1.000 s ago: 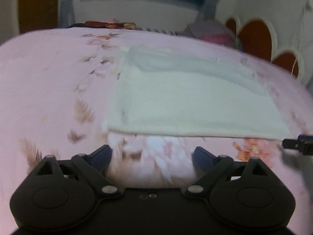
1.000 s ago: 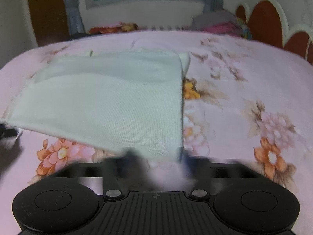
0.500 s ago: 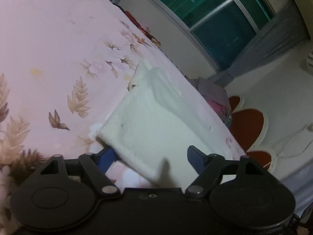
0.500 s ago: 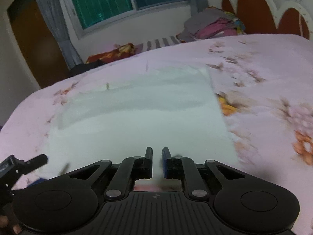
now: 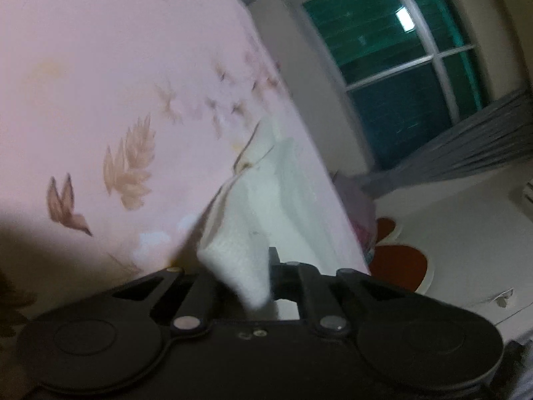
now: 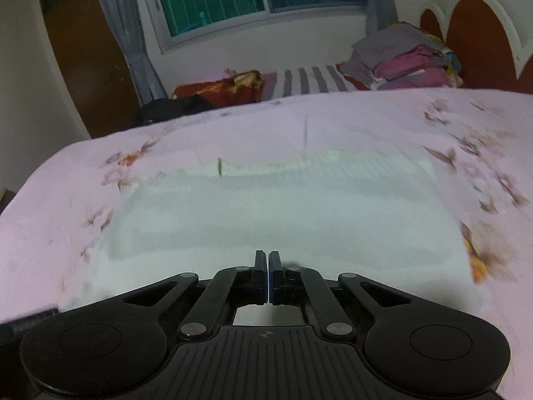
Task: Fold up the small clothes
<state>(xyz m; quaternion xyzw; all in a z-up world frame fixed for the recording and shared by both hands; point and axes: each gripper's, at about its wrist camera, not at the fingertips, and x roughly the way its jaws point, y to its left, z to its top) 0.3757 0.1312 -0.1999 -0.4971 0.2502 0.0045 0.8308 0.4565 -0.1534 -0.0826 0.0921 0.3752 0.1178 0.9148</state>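
Gripping a corner of the white garment [image 5: 253, 233], the left gripper [image 5: 248, 286] has just been closing and now has its jaws clamped on the cloth, a fold of knit fabric bunched between them and hanging over the near side; left wrist view is rolled hard, so the bed [image 5: 116, 66] runs steeply up the frame. Garment corner lifted off the pink floral bedsheet, rest of it trailing away toward the far end of the bed. Window [image 5: 393, 73] and grey curtain [image 5: 466, 146] sit upper right, red scalloped headboard [image 5: 396, 263] lower right, all blurred. Right gripper [image 6: 268, 266]: jaws pressed together, pads touching, over the near edge of the same garment [image 6: 283, 216]; right wrist view does not show clearly whether any cloth is pinched between them, edge there is hidden by the fingers. Garment lies spread flat across the middle of the bed [image 6: 50, 200] in that view, wide side toward the camera, far edge slightly rumpled. Tip of the other gripper pokes in at the lower left edge. Stack of folded clothes [image 6: 406, 60] at the far right by the headboard, striped cloth [image 6: 306, 80] and a red-orange bundle [image 6: 220, 90] along the far side, window behind.
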